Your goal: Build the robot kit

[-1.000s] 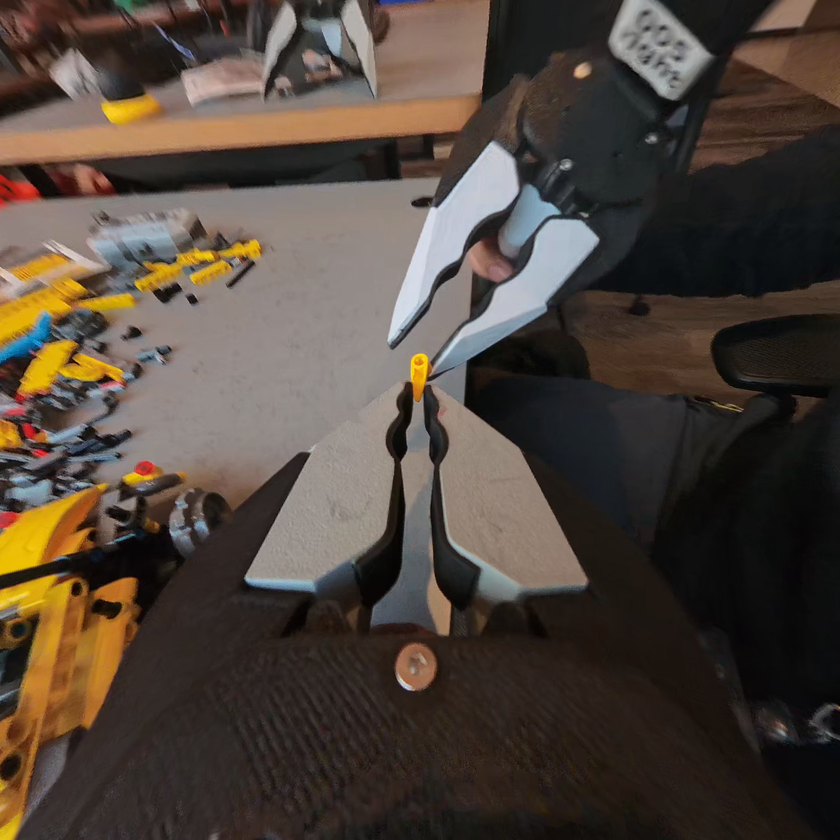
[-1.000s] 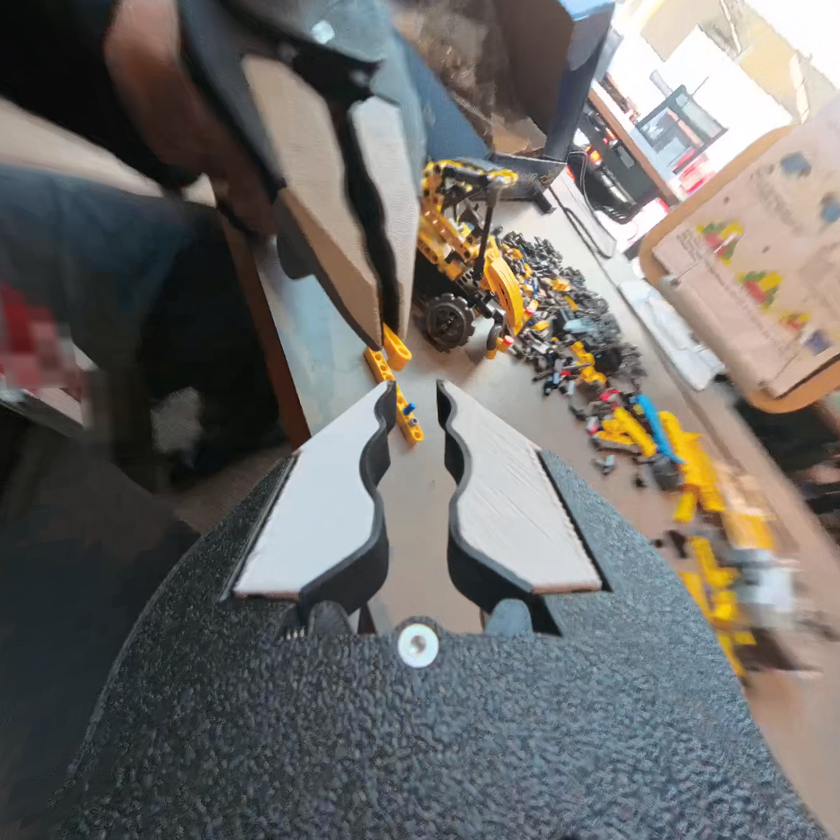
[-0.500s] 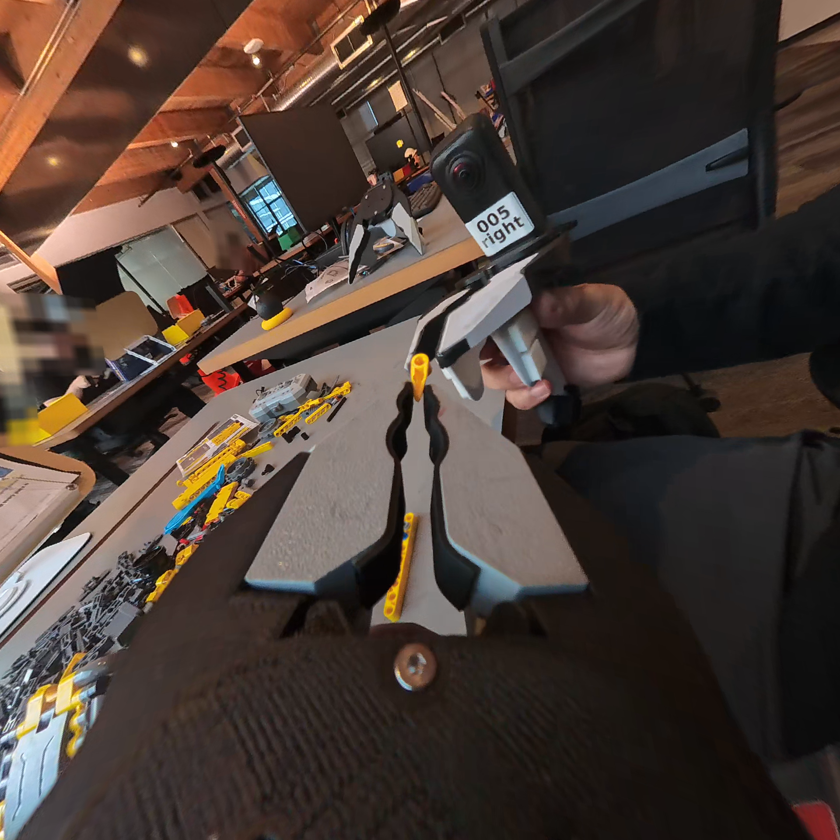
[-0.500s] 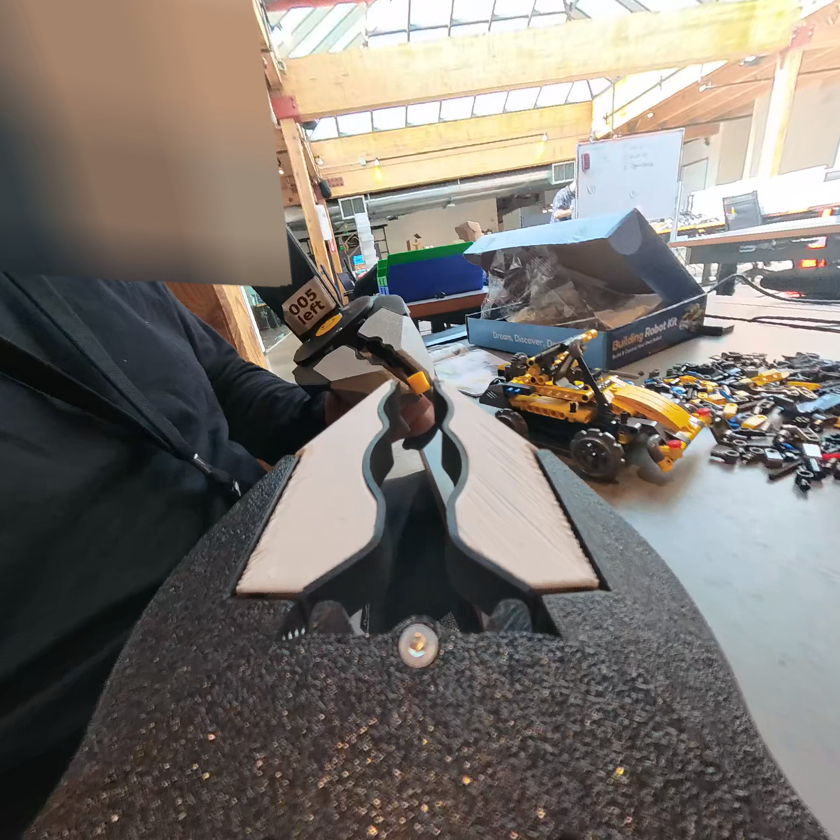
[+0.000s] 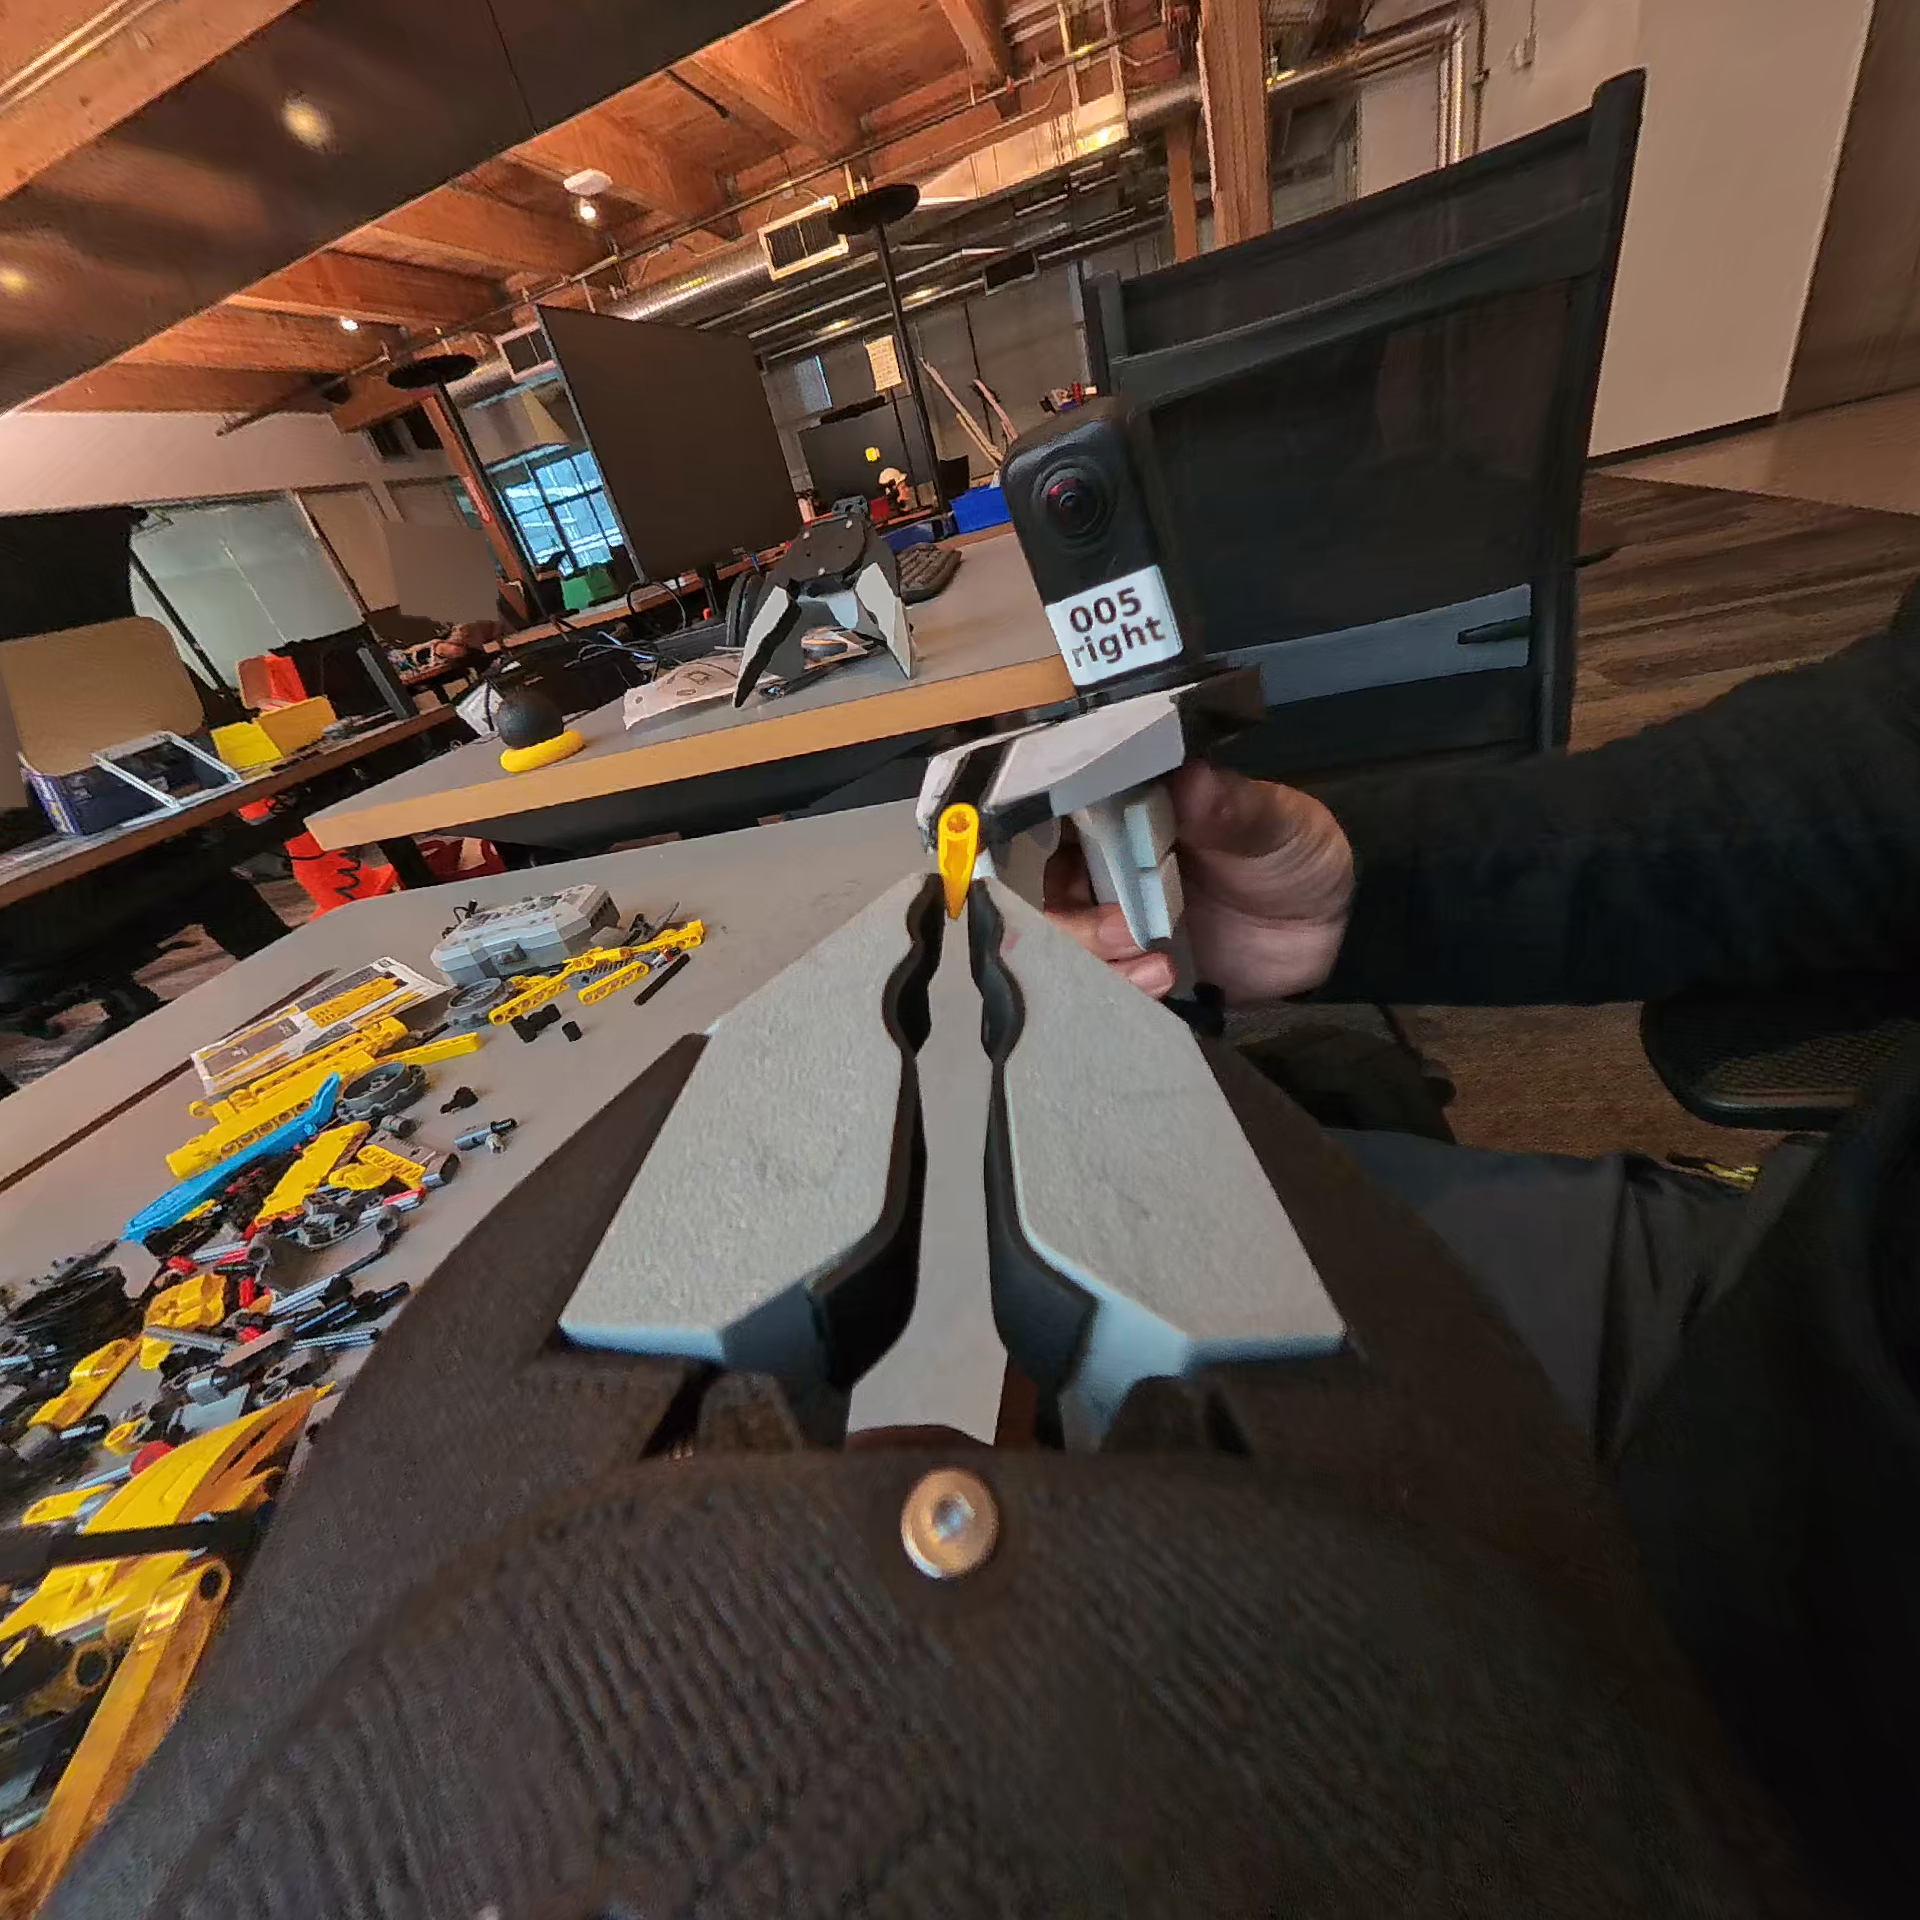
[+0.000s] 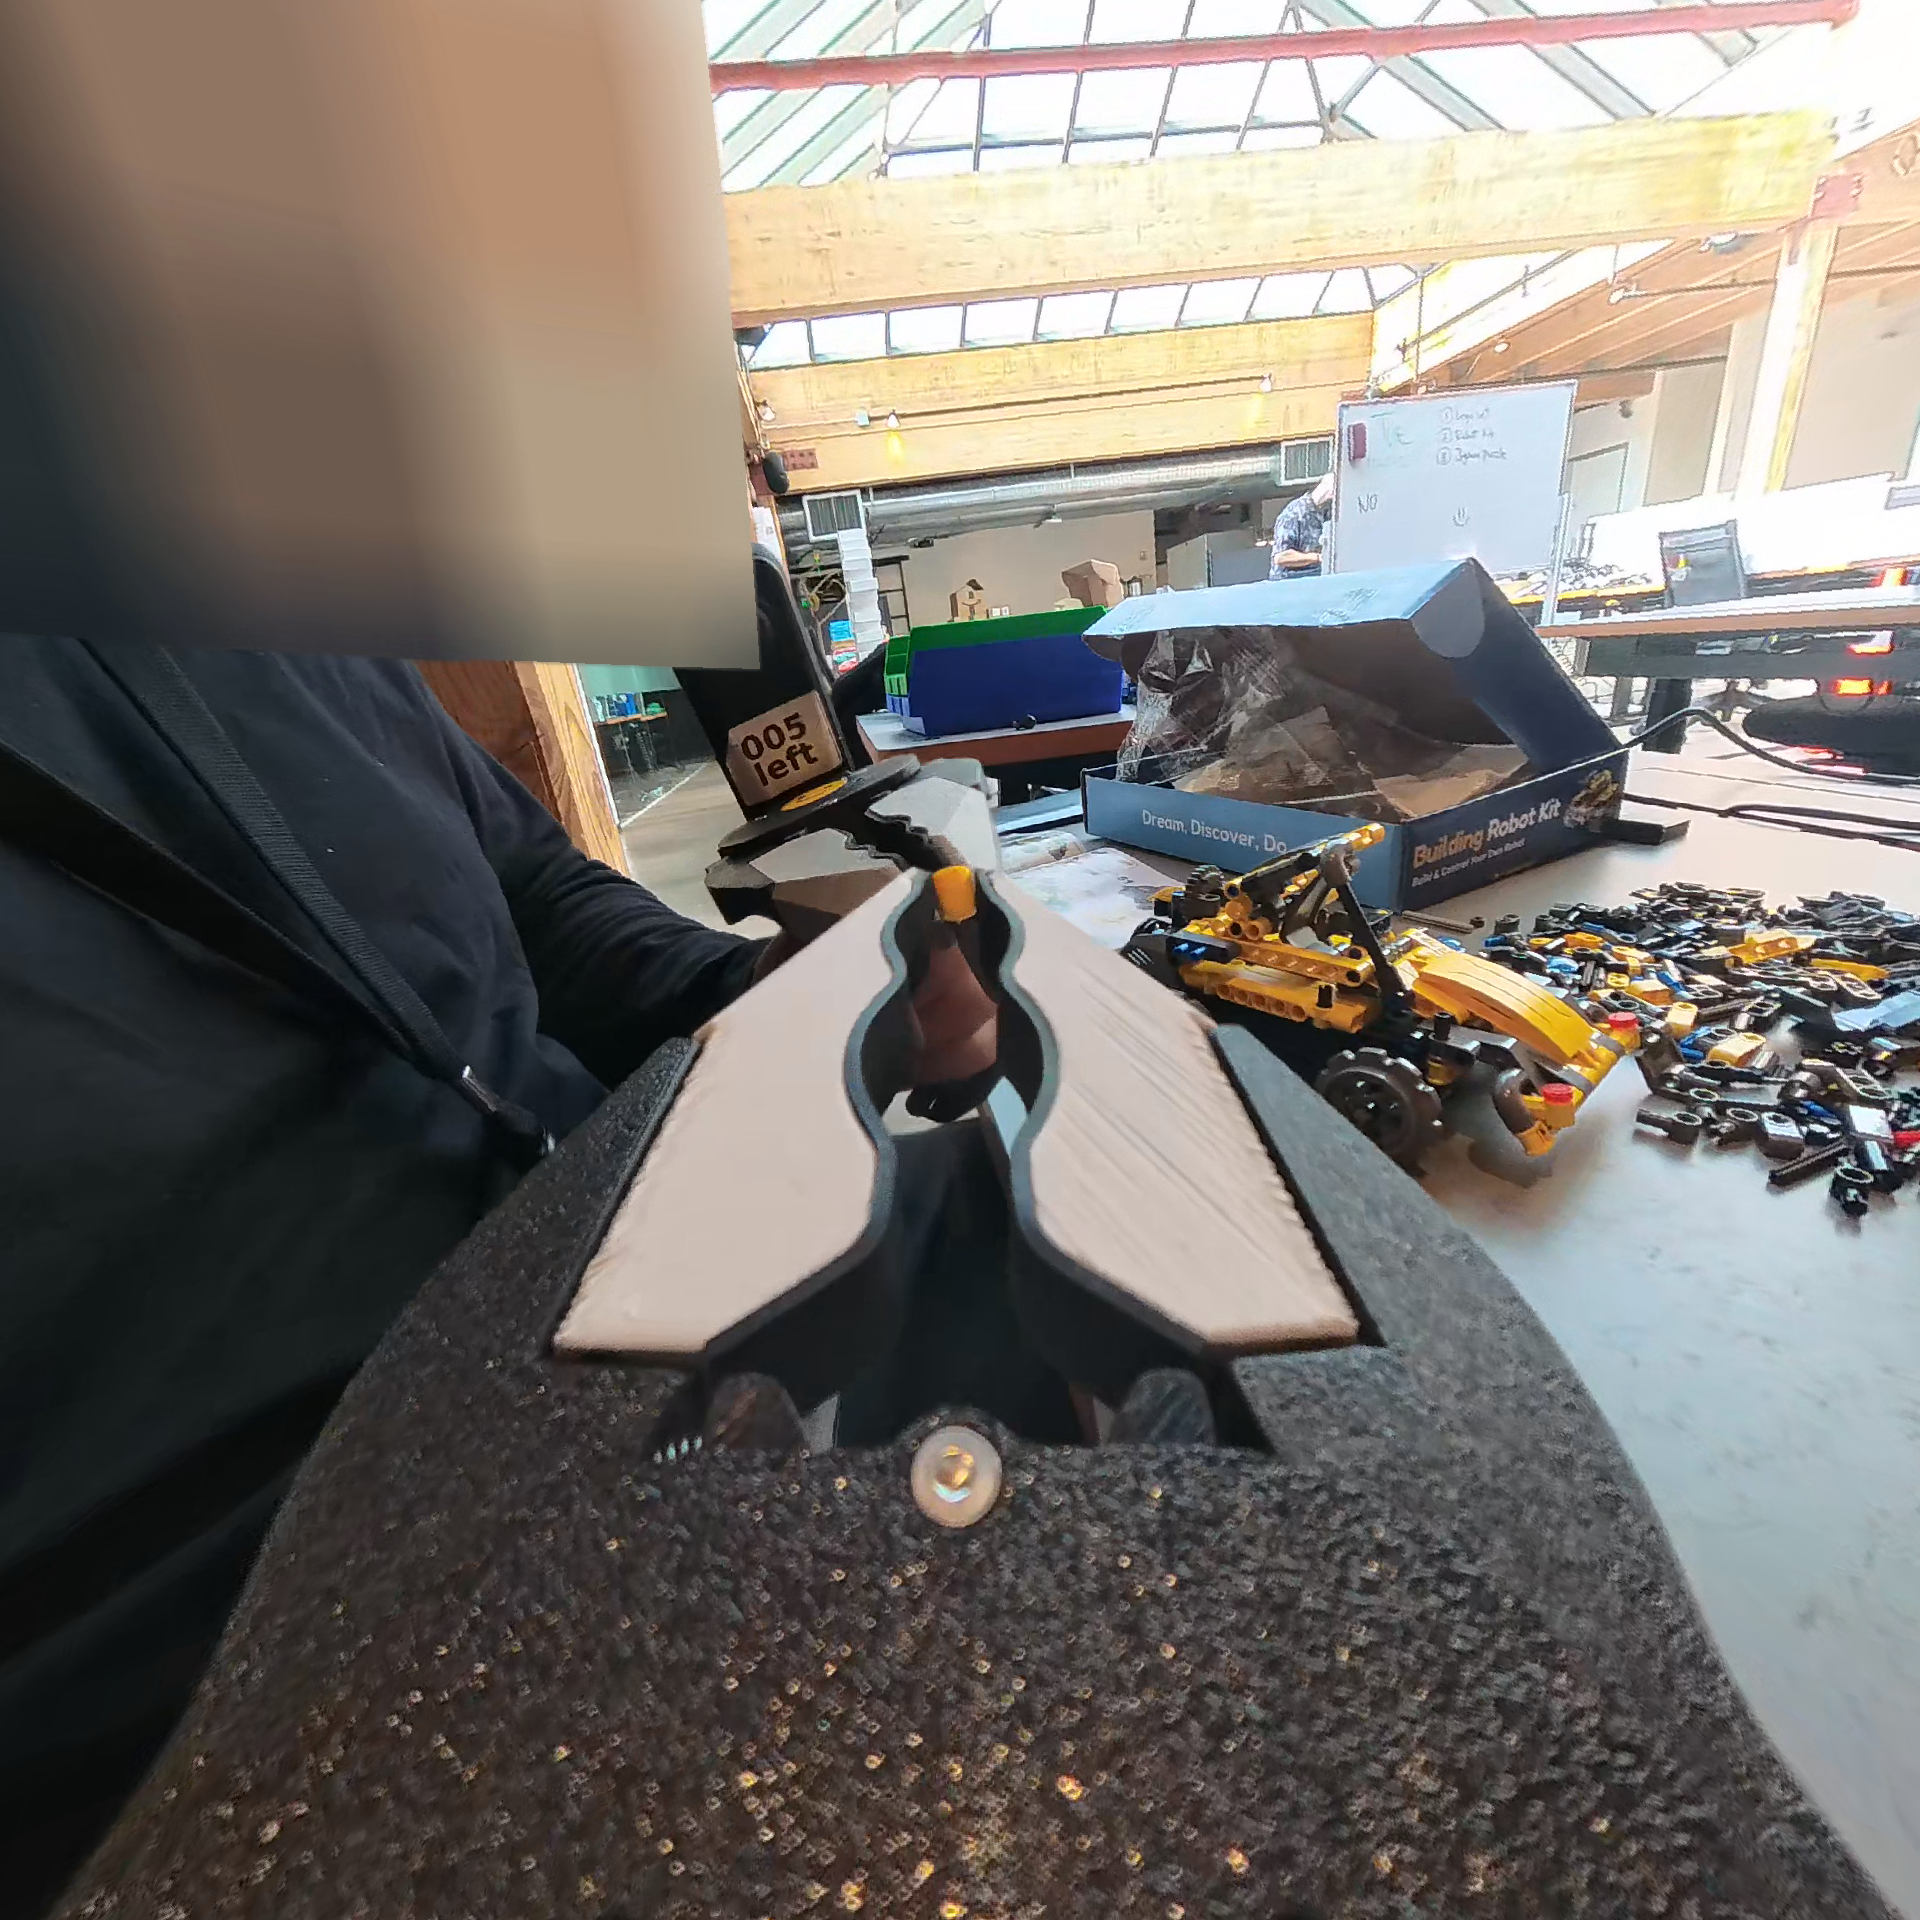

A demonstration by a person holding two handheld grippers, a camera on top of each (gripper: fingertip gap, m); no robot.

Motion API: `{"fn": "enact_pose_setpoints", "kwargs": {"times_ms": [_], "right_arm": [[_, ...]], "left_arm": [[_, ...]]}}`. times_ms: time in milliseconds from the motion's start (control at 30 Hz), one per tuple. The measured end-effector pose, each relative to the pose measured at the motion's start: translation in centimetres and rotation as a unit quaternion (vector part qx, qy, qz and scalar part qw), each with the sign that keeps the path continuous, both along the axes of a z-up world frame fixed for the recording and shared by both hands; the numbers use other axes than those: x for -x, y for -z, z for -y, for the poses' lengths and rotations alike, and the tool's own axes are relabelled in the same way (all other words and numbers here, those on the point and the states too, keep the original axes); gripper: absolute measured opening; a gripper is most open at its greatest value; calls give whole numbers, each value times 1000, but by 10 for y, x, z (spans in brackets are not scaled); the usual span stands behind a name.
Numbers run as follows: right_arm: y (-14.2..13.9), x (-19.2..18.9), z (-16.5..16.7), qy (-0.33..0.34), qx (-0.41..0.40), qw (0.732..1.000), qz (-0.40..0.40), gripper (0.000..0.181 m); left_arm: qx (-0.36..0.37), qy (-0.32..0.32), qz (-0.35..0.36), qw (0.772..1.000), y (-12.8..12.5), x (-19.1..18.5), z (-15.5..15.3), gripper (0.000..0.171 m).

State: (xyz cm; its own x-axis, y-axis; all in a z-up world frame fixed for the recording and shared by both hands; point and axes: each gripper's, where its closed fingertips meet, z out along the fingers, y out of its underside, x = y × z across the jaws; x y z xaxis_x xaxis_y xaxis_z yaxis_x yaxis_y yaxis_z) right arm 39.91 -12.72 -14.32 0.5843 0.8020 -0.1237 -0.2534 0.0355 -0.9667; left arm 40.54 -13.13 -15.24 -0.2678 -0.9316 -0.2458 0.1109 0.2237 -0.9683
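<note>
My left gripper [image 5: 951,896] is shut on a small yellow building-toy pin [image 5: 956,847], held upright above the near edge of the grey table [image 5: 790,894]. My right gripper [image 6: 951,888] faces it from the other side. Its tips close on the top of the same yellow pin [image 6: 953,896]. In the left wrist view the right gripper [image 5: 961,795] sits just over the pin, held by a hand [image 5: 1257,883]. In the right wrist view the left gripper [image 6: 914,821] shows behind the pin.
A part-built yellow vehicle model [image 6: 1351,977] stands on the table, with several loose black and yellow parts [image 6: 1766,987] beside it and an open blue box [image 6: 1247,831] behind. More loose parts [image 5: 312,1143] lie left. A black chair [image 5: 1351,468] and the person's dark-clad body are close. Only a small space, under 4 cm, lies between the two pairs of fingers.
Both grippers rose from low over the table and levelled out. The right gripper, open a second ago, moved onto the pin and narrowed around its top. The left kept its hold.
</note>
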Motion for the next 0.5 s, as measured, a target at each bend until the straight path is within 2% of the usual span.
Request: {"fn": "enact_pose_setpoints", "kwargs": {"times_ms": [500], "right_arm": [[-2, -2, 0, -6, 0, 1000, -21, 6]], "left_arm": [[46, 11, -8, 999, 1, -2, 1, 2]]}}
